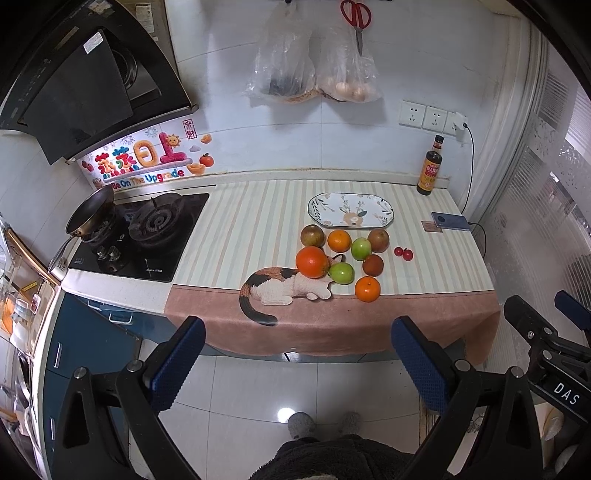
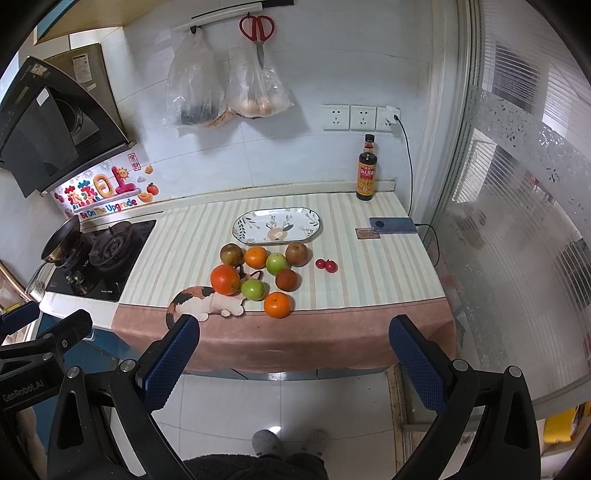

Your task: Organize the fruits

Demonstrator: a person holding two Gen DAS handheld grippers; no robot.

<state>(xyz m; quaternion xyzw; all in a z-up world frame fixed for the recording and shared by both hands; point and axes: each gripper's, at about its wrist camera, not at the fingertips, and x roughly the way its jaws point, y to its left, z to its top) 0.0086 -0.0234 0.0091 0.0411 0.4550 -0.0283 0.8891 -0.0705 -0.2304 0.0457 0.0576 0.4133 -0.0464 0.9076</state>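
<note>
Several fruits lie in a cluster on the striped cloth: a large orange, two smaller oranges, two green apples, brown fruits and two cherry tomatoes. An empty oval patterned plate sits behind them. My left gripper is open and empty, held back from the counter over the floor. My right gripper is open and empty, also short of the counter; it shows at the left wrist view's right edge.
A gas stove with a pan is left of the cloth. A soy sauce bottle, a phone on a cable, hanging bags and scissors are at the back wall. A glass door stands right.
</note>
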